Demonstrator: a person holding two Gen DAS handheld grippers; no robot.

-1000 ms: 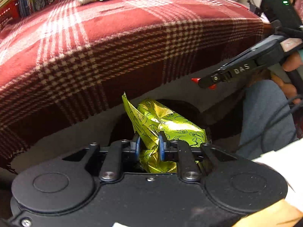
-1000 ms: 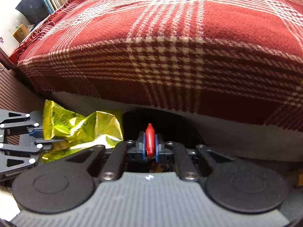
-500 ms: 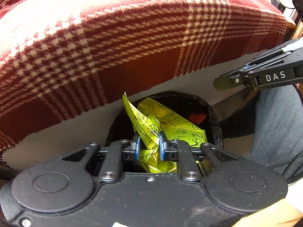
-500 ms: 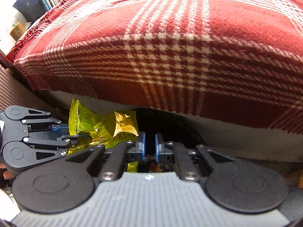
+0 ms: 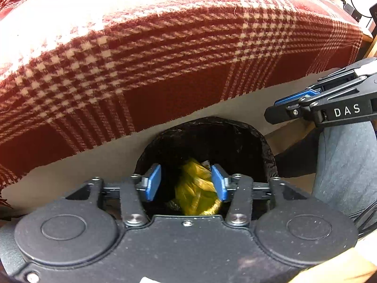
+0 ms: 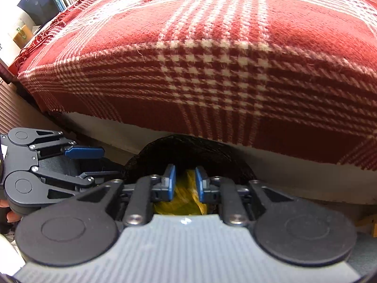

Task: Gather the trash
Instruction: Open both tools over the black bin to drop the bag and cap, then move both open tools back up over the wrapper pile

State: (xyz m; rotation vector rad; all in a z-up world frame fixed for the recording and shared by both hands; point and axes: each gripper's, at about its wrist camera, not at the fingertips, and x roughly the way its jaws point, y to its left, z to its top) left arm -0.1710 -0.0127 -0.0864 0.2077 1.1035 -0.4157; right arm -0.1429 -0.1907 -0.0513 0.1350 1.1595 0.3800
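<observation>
Below plaid blanket [image 5: 165, 54], yellow wrapper [image 5: 198, 188] now loose in bin [image 5: 264, 146], both tools [image 5: 186, 185] [image 6: 184, 184] newly spread.

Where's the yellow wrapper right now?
The yellow wrapper lies inside the black bin under the plaid blanket's edge, seen between the open left gripper fingers in the left wrist view.

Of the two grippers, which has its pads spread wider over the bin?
The left gripper: its blue pads stand well apart, with the yellow wrapper below; the right gripper shows a narrower gap.
</observation>
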